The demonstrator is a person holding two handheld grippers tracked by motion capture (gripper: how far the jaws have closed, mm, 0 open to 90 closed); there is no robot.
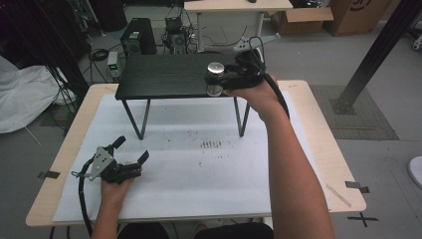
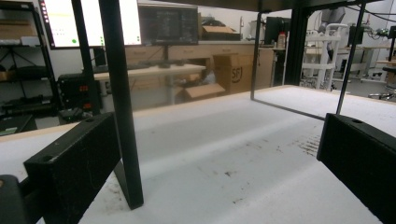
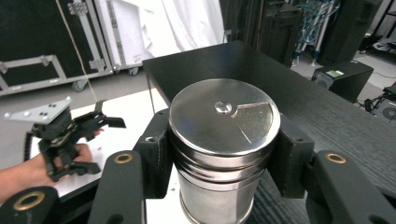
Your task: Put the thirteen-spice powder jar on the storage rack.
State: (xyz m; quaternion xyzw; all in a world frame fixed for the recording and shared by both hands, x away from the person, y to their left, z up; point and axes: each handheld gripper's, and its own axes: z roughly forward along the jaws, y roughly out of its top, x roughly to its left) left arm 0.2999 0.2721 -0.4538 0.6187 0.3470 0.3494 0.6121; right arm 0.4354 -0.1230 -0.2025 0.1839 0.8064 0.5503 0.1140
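Observation:
A shiny steel canister (image 1: 215,74) with a flat lid is held at the front edge of a small black raised table (image 1: 164,74), right of its middle. My right gripper (image 1: 218,85) is shut on the canister; in the right gripper view the pads press both sides of the canister (image 3: 224,126) just below its lid, above the black tabletop (image 3: 289,93). My left gripper (image 1: 132,149) rests low over the white mat (image 1: 199,164) at the front left, jaws wide open with nothing between them. The left gripper view has the left gripper (image 2: 215,163) facing a black table leg (image 2: 122,116).
The raised table stands on thin black legs (image 1: 241,117) over the far half of the mat. A patch of dark specks (image 1: 210,144) marks the mat's middle. Beyond the table are a computer tower (image 1: 139,36), cables and cardboard boxes (image 1: 303,20).

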